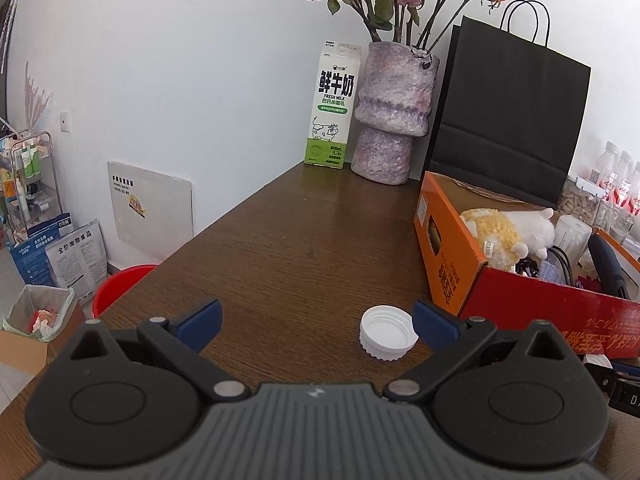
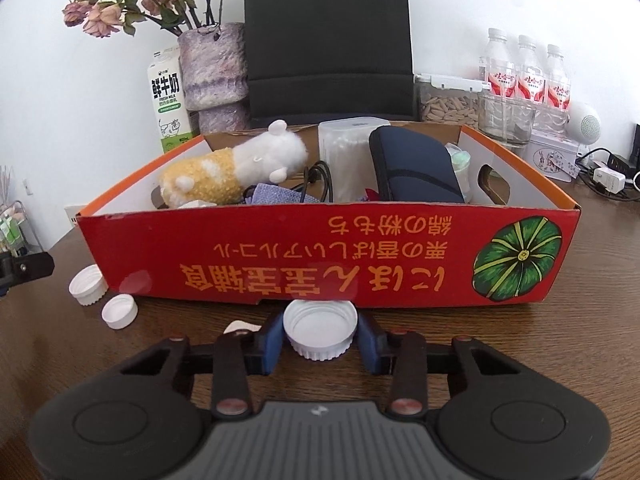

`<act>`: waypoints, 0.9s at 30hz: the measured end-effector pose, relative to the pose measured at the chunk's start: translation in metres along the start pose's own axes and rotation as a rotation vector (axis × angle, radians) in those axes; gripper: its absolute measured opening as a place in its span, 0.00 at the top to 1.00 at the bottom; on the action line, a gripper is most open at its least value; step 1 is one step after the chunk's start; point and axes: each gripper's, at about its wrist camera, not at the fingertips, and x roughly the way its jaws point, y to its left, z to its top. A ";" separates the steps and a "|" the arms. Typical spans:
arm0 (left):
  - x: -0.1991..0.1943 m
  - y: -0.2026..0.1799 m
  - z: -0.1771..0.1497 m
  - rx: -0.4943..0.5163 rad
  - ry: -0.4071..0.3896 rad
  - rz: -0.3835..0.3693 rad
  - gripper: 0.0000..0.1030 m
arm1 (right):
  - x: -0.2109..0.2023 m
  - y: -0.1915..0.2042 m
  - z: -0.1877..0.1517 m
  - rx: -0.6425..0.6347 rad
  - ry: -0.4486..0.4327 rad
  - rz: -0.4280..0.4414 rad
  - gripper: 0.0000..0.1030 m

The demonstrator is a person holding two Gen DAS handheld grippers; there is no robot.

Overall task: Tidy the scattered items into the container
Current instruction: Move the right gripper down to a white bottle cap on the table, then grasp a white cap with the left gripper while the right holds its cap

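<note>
Right gripper [image 2: 320, 338] fingers clenched on white bottle cap [image 2: 320, 330], red cardboard box [image 2: 320, 256] wall directly ahead. Left gripper [image 1: 316, 322] fingers released; second cap [image 1: 387, 333] beside its right finger.

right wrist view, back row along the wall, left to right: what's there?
Milk carton → purple vase of dried roses → black paper bag → clear lidded container of seeds → three water bottles → white round speaker.
</note>
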 end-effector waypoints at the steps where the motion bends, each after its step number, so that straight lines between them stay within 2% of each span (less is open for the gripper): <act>1: 0.000 -0.001 0.000 0.004 0.001 -0.004 0.00 | 0.000 0.000 0.000 -0.003 -0.001 0.002 0.63; 12: 0.004 -0.011 -0.001 0.050 0.014 -0.016 0.00 | -0.017 -0.008 0.004 0.013 -0.028 0.087 0.63; 18: 0.001 -0.021 -0.003 0.089 0.001 -0.049 0.00 | -0.029 -0.011 0.006 -0.006 -0.051 0.097 0.63; 27: -0.006 -0.069 -0.020 0.259 -0.001 -0.140 0.00 | -0.036 -0.029 0.006 0.005 -0.061 0.088 0.63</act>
